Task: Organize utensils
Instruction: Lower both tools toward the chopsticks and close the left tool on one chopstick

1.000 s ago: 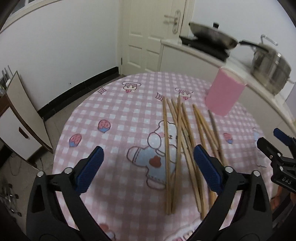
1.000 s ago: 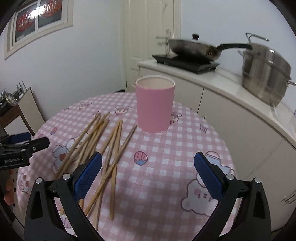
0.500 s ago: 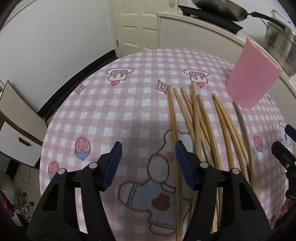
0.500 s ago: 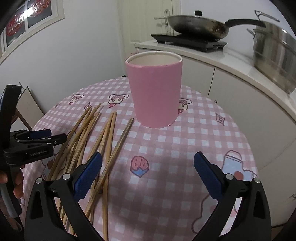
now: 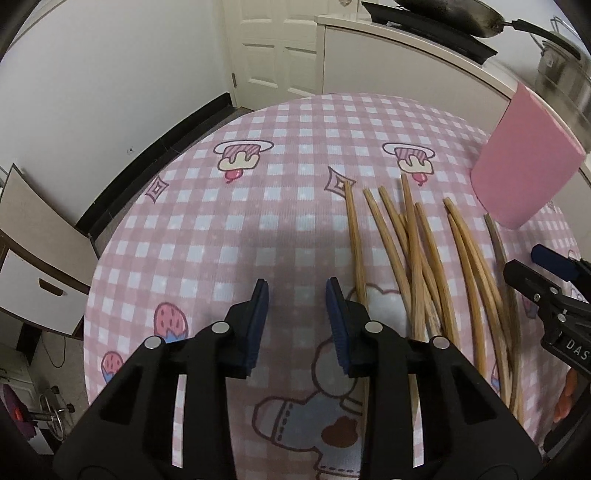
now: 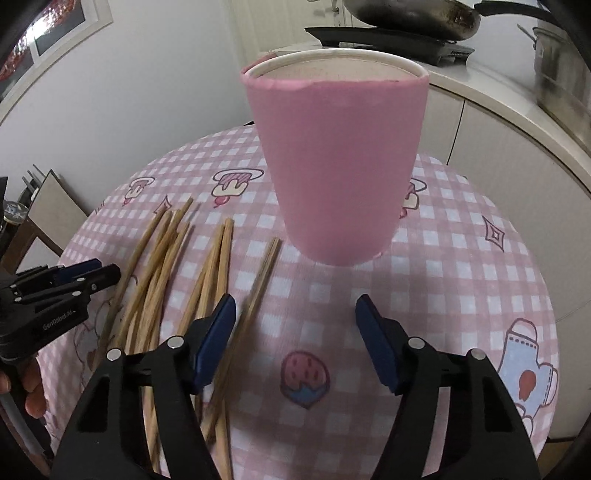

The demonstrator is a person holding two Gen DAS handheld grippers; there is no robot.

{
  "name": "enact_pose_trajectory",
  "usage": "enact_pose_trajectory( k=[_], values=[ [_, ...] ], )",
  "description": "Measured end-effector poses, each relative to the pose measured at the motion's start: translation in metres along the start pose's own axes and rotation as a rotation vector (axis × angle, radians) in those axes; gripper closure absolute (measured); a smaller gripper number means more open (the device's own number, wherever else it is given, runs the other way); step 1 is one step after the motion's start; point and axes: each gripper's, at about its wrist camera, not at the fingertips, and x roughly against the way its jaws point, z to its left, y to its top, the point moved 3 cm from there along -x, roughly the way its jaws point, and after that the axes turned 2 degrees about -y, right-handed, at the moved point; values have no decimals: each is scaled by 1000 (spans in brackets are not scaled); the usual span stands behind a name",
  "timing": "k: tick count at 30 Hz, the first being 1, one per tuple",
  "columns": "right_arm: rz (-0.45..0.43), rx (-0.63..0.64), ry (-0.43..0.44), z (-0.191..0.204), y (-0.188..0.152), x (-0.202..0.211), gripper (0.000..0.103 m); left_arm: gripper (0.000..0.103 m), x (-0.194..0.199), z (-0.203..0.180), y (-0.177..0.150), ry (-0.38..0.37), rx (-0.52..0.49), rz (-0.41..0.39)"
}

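Several wooden chopsticks point(image 5: 413, 251) lie in a loose fan on the pink checked tablecloth point(image 5: 258, 206); they also show in the right wrist view point(image 6: 207, 273). A pink cup point(image 6: 332, 155) stands upright beyond them, also at the right of the left wrist view point(image 5: 524, 162). My left gripper point(image 5: 297, 295) is open but narrowed and empty, low over the cloth just left of the leftmost chopstick. My right gripper point(image 6: 295, 314) is open and empty, close in front of the cup, its left finger beside a darker chopstick point(image 6: 258, 280).
A counter point(image 6: 509, 110) with a frying pan point(image 6: 406, 14) and a steel pot point(image 6: 561, 66) stands behind the table. A white door point(image 5: 280, 48) and white walls are beyond. A folded board point(image 5: 33, 236) leans at the left, off the table.
My left gripper has narrowed and moved forward and down, left of the chopsticks. My right gripper has narrowed and moved close to the cup.
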Motion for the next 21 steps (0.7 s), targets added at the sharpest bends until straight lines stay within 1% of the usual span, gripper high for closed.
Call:
enact_pose_trajectory(
  k=[2,3,4,6,8,10,12,13,14,17,19,21],
  values=[
    [-3,-1,2,0,2,1,40,69,5,2,0,-53,30,-12],
    [-3,1,5,0,3,2,40,56,9,4,0,-96,53,-20],
    [-3,2,8,0,4,2,40,45,12,6,1,-122,71,-32],
    [-1,4,15,-1,4,2,40,45,19,6,1,-135,66,-58],
    [1,8,15,1,3,0,40,45,19,0,2,-119,37,-57],
    [3,11,14,2,2,-1,40,45,14,-4,3,-91,15,-47],
    [9,15,10,3,0,-5,40,45,3,-9,4,-81,-5,-15],
    [12,15,9,3,-1,-6,40,47,-3,-10,4,-72,-10,-4],
    [16,18,6,3,-1,-8,40,49,-8,-11,6,-44,-19,3],
    [23,29,0,5,-1,-10,40,57,-12,-17,10,-17,-48,-17],
    [36,42,-11,8,0,-13,40,70,-14,-19,14,-19,-58,-22],
    [53,64,-34,13,3,-18,40,75,-16,-22,16,-12,-76,-29]
  ],
)
